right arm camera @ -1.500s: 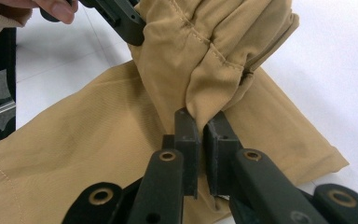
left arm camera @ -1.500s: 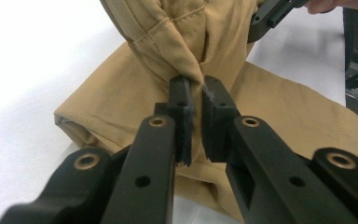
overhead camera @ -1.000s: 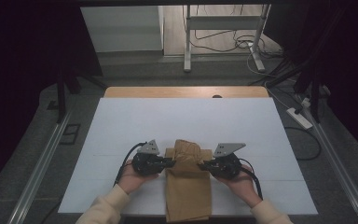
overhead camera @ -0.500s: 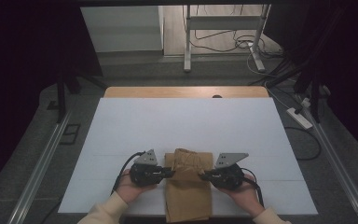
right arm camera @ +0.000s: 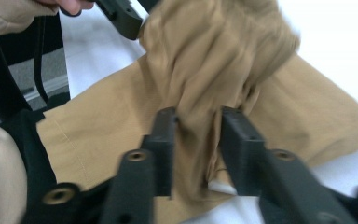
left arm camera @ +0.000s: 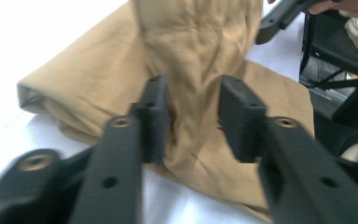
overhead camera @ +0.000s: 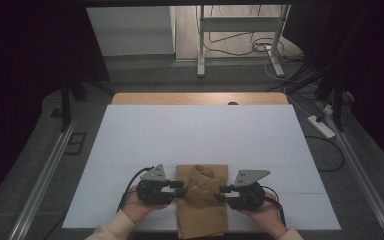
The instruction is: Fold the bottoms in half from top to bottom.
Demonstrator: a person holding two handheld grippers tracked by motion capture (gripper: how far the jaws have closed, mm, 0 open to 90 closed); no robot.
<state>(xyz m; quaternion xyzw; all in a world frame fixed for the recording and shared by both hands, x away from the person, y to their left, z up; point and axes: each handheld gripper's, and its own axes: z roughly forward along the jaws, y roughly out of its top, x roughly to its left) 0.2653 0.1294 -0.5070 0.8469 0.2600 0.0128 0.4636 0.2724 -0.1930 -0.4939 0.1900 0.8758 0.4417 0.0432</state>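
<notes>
Cloth: we see a tan folded garment (overhead camera: 202, 200) lying flat at the near edge of the white worktop (overhead camera: 200, 135), between our two hands; its far part is bunched into a raised hump, its near part reaches the worktop's front edge.
Left gripper: our left gripper (overhead camera: 180, 188) sits at the cloth's left edge, pointing inward across it; the hand (overhead camera: 140, 205) holds it from below.
Left fingers: in the left gripper view the fingers (left arm camera: 154, 116) stand partly apart and have just been opening; a ridge of the tan cloth lies in the gap, and we see no pad pressing on it.
Right gripper: our right gripper (overhead camera: 222, 193) faces the left one from the cloth's right edge, held in the right hand (overhead camera: 265, 212).
Right fingers: in the right gripper view the fingers (right arm camera: 165, 140) are partly apart and have just been opening; a gathered fold of cloth stands between them, brushing the left pad, with no squeeze that we can make out.
Surroundings: beyond the worktop's far wooden edge (overhead camera: 200, 98) we see a floor with cables (overhead camera: 240, 47) and a metal stand (overhead camera: 240, 35).
</notes>
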